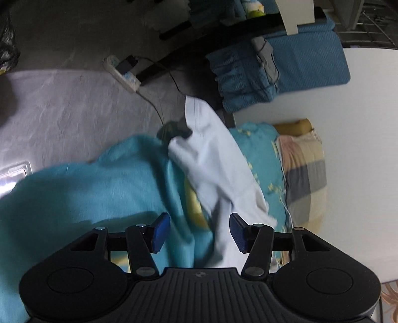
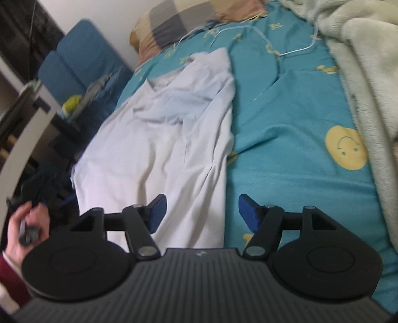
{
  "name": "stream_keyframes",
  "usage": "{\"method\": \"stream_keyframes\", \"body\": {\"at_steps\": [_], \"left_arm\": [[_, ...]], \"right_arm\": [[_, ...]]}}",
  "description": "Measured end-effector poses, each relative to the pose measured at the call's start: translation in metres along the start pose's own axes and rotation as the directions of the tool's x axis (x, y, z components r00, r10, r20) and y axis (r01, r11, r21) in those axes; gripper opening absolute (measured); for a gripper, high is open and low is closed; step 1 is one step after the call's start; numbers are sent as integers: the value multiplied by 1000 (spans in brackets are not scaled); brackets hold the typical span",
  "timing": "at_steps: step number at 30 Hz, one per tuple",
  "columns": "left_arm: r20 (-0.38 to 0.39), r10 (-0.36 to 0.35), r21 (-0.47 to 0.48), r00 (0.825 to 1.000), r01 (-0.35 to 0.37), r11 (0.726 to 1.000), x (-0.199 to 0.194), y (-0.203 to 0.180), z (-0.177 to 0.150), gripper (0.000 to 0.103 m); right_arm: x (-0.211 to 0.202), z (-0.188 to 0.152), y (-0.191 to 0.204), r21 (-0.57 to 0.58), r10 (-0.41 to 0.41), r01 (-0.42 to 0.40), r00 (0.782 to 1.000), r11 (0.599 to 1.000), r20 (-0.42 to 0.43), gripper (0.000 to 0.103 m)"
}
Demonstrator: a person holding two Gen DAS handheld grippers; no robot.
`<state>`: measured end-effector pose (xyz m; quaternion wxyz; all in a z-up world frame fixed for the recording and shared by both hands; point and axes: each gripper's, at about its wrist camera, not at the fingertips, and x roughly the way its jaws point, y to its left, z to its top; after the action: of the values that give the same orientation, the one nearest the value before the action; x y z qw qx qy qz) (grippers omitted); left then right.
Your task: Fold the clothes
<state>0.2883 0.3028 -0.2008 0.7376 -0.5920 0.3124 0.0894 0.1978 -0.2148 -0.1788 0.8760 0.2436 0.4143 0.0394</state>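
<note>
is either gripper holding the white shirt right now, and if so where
Neither. The left gripper and the right gripper are both open, with nothing between their fingers. The white shirt lies loose on the teal bedsheet.

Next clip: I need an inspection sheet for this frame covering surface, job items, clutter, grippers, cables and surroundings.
Surface: bed with teal smiley-print sheet, wrinkled.
Job's things: pale lilac-white shirt lying crumpled along the bed's edge, unfolded, one part hanging over the side.
Clutter: cream fleece blanket bunched at the bed's far side; plaid pillow at the head; thin white hanger on the sheet.
Grippers: left gripper open over the shirt; right gripper open above the shirt's lower part; neither holds cloth.
Cables: white power strip with dark leads on the floor.
Surroundings: blue folded cushion; white wall.
</note>
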Motion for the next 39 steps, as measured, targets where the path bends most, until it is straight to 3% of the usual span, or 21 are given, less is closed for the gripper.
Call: {"method": "stream_keyframes", "body": {"at_steps": [4, 8, 10, 11, 13, 17, 19, 22, 24, 26, 29, 31, 32, 36, 39], "left_arm": [[40, -21, -19, 999, 22, 1000, 16, 5, 18, 50], [56, -29, 47, 998, 27, 999, 28, -3, 31, 36], [48, -33, 64, 998, 30, 997, 34, -7, 32, 24], [42, -35, 70, 998, 32, 997, 36, -9, 33, 12], [68, -31, 100, 997, 24, 995, 36, -13, 35, 4], [136, -39, 184, 990, 14, 983, 26, -27, 33, 2], [160, -48, 277, 986, 2, 961, 19, -45, 31, 2], [202, -59, 467, 978, -43, 883, 8, -86, 18, 2], [228, -67, 587, 971, -82, 806, 6, -119, -1, 2], [234, -76, 699, 969, -113, 706, 7, -155, -28, 2], [208, -98, 839, 973, -126, 529, 16, -207, -84, 2], [158, -108, 904, 982, -99, 417, 24, -236, -127, 2], [126, -110, 925, 986, -77, 373, 28, -248, -148, 2], [9, -80, 972, 997, 10, 233, 57, -266, -233, 2], [-56, -18, 983, 998, 58, 173, 88, -256, -283, 3]], "right_arm": [[18, 4, -2, 14, 24, -23, 999, 1000, -35, 67], [30, 6, -4, 36, 49, -46, 997, 998, -67, 67], [34, 4, -4, 39, 58, -55, 995, 998, -85, 67], [36, 2, -4, 42, 61, -58, 994, 997, -93, 67], [39, 1, -4, 52, 65, -60, 992, 997, -105, 67], [39, 1, -5, 72, 62, -55, 992, 996, -106, 67], [37, 2, -4, 80, 63, -55, 993, 995, -98, 67], [35, 4, -3, 80, 70, -64, 994, 995, -85, 67], [34, 5, -5, 78, 59, -53, 995, 996, -77, 67], [33, 7, -10, 95, 49, -42, 996, 995, -71, 67], [29, 11, -17, 130, 57, -50, 997, 990, -53, 67], [27, 13, -20, 149, 65, -58, 997, 987, -41, 67], [26, 14, -21, 156, 70, -63, 997, 986, -35, 67], [20, 17, -27, 187, 86, -83, 996, 979, -9, 67], [19, 19, -35, 219, 90, -87, 996, 972, -1, 68]]}}
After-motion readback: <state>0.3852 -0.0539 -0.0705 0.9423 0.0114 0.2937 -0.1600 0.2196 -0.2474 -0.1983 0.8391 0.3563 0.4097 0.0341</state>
